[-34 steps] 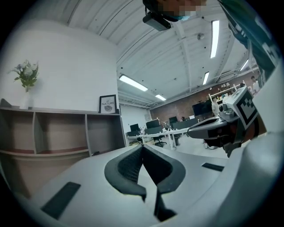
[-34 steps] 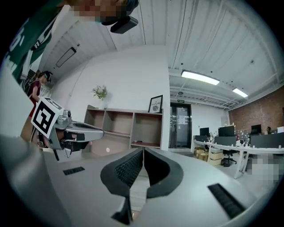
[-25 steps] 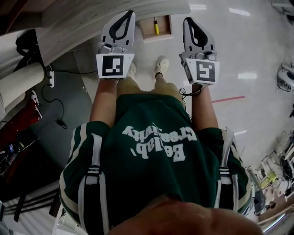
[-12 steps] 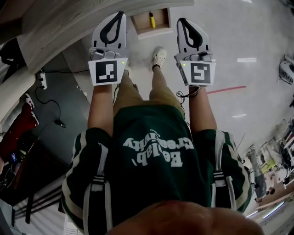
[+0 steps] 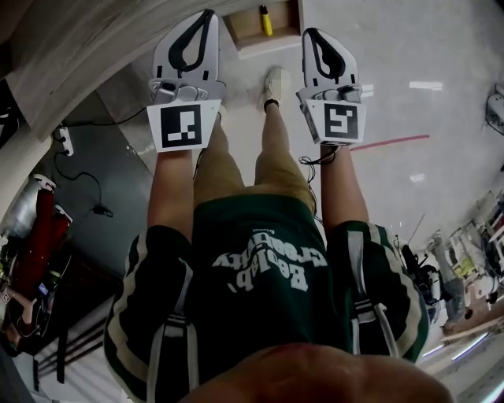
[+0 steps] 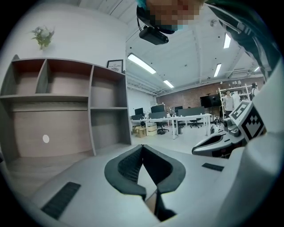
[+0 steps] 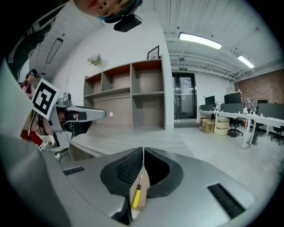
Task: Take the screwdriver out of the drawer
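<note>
Left gripper (image 5: 206, 16), right gripper (image 5: 309, 35): jaws were pressed together, empty, pre-grasp | drawer (image 5: 246, 28) stood open at 12 o'clock, exposing screwdriver (image 5: 266, 20) for pickup

I see left white plastic tongs with black pads (image 5: 206, 14): jaws together, nothing between. Right white plastic tongs (image 5: 309, 34): jaws together, empty too. Both side by side ahead of torso, pointing forward. Bare left forearm (image 5: 169, 193) and right forearm (image 5: 340, 189) roughly parallel.
</note>
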### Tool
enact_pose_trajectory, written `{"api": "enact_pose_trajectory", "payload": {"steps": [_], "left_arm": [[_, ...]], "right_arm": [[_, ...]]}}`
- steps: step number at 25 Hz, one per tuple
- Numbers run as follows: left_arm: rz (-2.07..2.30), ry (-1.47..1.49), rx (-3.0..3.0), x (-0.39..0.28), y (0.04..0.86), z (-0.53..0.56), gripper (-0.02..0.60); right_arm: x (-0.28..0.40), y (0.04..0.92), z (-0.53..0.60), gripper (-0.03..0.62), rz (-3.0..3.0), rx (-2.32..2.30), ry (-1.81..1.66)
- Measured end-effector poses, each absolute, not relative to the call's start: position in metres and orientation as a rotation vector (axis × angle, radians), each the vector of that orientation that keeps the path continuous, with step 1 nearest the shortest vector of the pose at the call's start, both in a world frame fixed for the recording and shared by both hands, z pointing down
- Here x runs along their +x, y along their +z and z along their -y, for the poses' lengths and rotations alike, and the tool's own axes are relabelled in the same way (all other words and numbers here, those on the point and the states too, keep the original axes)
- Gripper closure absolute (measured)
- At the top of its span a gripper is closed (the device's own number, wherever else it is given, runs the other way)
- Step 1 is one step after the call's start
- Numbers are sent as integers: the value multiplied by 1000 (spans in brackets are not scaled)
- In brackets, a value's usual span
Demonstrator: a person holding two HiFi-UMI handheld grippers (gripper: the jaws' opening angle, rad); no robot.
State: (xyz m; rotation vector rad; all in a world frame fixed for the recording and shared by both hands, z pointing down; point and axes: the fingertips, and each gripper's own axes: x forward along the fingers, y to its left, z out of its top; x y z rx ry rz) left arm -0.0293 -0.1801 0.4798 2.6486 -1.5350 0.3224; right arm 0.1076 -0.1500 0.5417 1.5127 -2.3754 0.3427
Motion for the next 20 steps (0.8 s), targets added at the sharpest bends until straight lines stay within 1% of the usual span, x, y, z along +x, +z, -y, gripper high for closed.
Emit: {"api": "enact_pose_trajectory", "payload": {"steps": [4,10,16,17,18,19,20], "left_arm": [[1556,294,2636,-47,487,166,565],[1519,316,2624,-22,529,221,565],[1555,275,2599,-40,532,217,565],[1557,271,2594,-43,534,217,565],[1558,269,2591,-46,536,218,565],[1558,268,2590,-47,537,219,565],[1556,269,2589,-47,538,221,565]], "right_arm": [[86,562,136,560,2371,1501,352],[107,622,189,559,2299,1487,410],[86,665,180,546,2265,1389,490],[82,674,180,536,2255,1372,498],[78,683,181,476,2245,1352,511],[76,693,183,441,2234,1332,525],[75,701,185,439,2220,1316,538]]}}
